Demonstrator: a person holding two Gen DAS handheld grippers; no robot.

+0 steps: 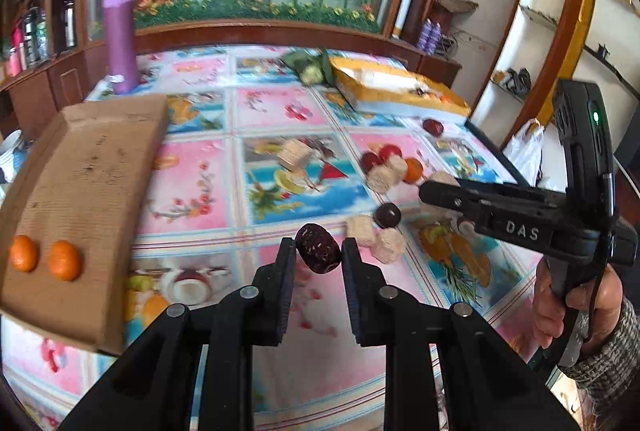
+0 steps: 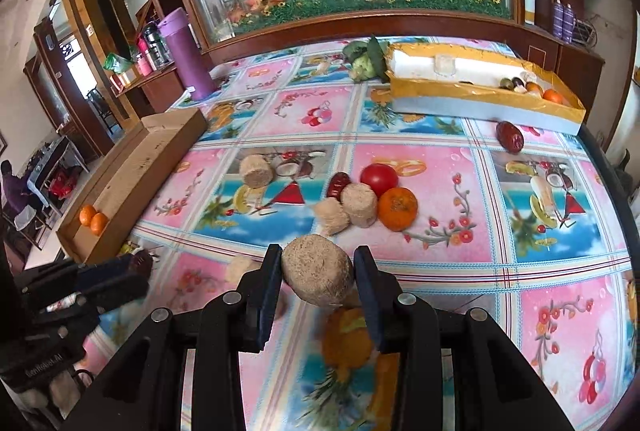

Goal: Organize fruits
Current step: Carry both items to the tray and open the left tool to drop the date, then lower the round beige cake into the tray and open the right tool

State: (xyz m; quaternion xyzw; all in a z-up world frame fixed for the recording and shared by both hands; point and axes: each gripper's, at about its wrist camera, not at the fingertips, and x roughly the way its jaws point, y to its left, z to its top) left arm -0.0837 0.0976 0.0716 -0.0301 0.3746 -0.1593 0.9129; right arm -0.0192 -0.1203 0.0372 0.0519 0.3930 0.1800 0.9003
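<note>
My left gripper (image 1: 318, 257) is shut on a dark red date (image 1: 318, 249) and holds it above the table. My right gripper (image 2: 318, 273) is shut on a tan fibrous cylinder (image 2: 318, 275), also lifted. The right gripper shows in the left wrist view (image 1: 424, 191) near a cluster of fruit. A brown cardboard tray (image 1: 88, 167) at the left holds two oranges (image 1: 64, 259). On the table lie a tomato (image 2: 379, 178), an orange (image 2: 398, 209), dates (image 2: 510, 137) and more tan cylinders (image 2: 360, 205).
A yellow-edged white box (image 2: 480, 99) with several fruits stands at the back right. A purple flask (image 2: 186, 55) stands at the back left. A green leafy bundle (image 2: 366, 61) lies beside the box. A glass cabinet runs behind the table.
</note>
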